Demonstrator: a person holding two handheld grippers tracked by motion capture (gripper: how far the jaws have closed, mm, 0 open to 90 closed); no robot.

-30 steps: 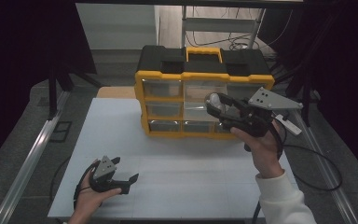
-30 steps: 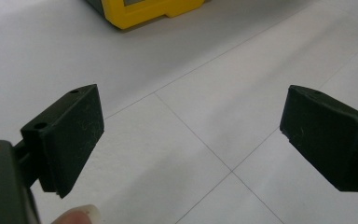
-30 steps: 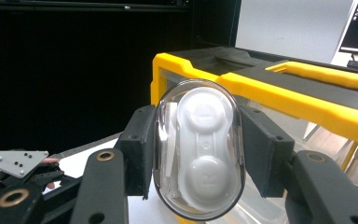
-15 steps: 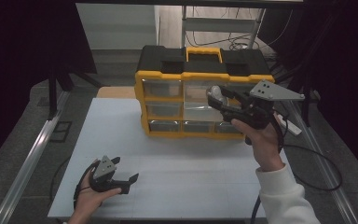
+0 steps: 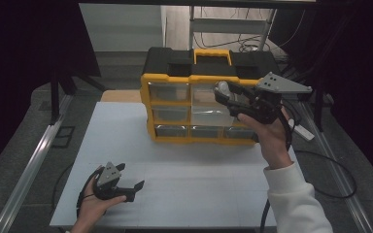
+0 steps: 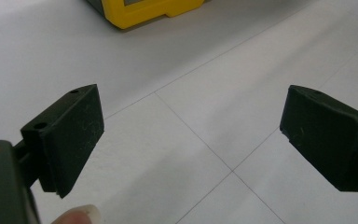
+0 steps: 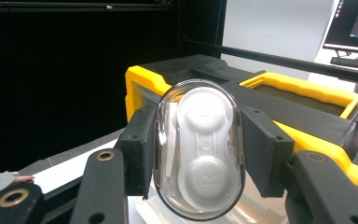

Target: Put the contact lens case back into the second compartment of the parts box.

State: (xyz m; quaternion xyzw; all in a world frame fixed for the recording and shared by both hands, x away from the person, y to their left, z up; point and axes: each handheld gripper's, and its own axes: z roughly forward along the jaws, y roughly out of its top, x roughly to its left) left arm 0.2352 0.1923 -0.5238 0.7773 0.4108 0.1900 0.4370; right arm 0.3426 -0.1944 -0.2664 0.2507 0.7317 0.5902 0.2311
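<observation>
Clear plastic case, 1 only, clamped in right gripper at frame centre-right, just before 1 yellow drawer box. Left gripper, lower left, jaws apart, nothing between, on white table.

High view: fixed above the near edge, looking forward and down over the whole white table to the yellow-and-black drawer cabinet at its far side, taken from well back.

Left gripper view: riding on the left gripper, set very low and close over the table, facing far and perhaps a little rightward; shares with the high view the tabletop seams and a yellow bottom corner of the cabinet.

Right gripper view: riding on the right gripper, raised, level with the cabinet's top, looking leftward across it at close range, a clear oval case right before the lens; shares the cabinet with the high view.
</observation>
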